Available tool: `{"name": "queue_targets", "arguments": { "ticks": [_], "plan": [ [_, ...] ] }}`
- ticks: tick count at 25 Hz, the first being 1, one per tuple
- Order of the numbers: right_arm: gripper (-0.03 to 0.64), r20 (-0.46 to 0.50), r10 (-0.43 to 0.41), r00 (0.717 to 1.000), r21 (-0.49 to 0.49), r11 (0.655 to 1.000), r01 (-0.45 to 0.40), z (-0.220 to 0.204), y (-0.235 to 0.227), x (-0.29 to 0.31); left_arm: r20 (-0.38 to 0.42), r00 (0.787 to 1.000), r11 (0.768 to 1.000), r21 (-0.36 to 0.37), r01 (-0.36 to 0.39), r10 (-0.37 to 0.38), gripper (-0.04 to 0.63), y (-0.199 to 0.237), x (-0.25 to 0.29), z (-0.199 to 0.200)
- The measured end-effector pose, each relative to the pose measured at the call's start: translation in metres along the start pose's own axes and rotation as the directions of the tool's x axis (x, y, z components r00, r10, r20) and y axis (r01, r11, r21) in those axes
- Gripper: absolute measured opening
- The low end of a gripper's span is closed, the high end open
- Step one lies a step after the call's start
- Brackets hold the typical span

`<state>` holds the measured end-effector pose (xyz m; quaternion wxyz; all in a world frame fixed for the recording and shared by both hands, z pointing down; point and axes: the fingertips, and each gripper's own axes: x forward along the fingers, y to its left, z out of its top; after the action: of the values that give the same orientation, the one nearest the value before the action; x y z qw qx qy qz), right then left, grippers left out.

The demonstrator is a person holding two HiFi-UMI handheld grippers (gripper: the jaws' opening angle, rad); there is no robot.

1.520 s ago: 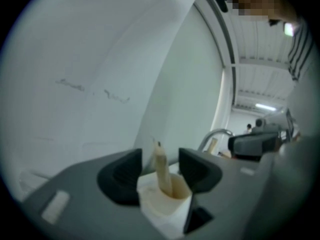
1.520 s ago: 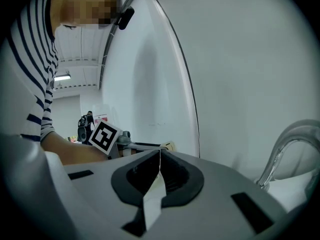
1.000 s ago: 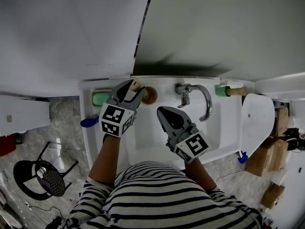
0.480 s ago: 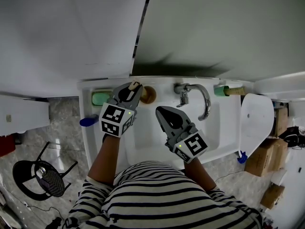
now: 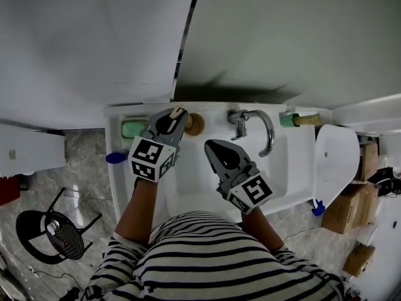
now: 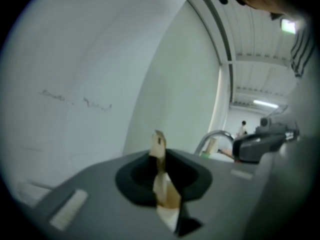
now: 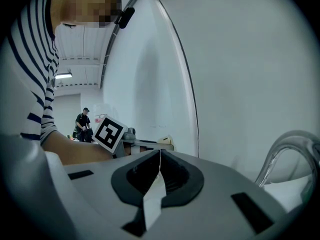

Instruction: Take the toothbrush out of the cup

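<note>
Head view: left gripper (image 5: 177, 114) fingers, just closed, clamped on the tan toothbrush (image 5: 181, 110) handle beside the brown cup (image 5: 197, 124) on the sink (image 5: 219, 113) ledge; right gripper (image 5: 210, 145) fingers together, empty. Left gripper view: held near the handle's top end; probably light, stiff, slim, easily twisted. Right gripper view: no brand or writing readable.

Washroom, by its white basin (image 5: 294, 165) and curved chrome tap (image 5: 269, 132)
</note>
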<state>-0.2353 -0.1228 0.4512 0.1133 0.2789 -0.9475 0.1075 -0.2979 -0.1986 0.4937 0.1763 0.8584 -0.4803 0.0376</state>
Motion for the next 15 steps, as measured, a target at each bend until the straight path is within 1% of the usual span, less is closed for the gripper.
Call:
{"name": "queue_targets", "arguments": {
  "ticks": [15],
  "plan": [
    [0.008, 0.035, 0.000, 0.999, -0.027, 1.000, 0.001, 0.014, 0.010, -0.011, 0.091, 0.996, 1.000, 0.020, -0.012, 0.010, 0.041, -0.013, -0.027, 0.039]
  ]
}}
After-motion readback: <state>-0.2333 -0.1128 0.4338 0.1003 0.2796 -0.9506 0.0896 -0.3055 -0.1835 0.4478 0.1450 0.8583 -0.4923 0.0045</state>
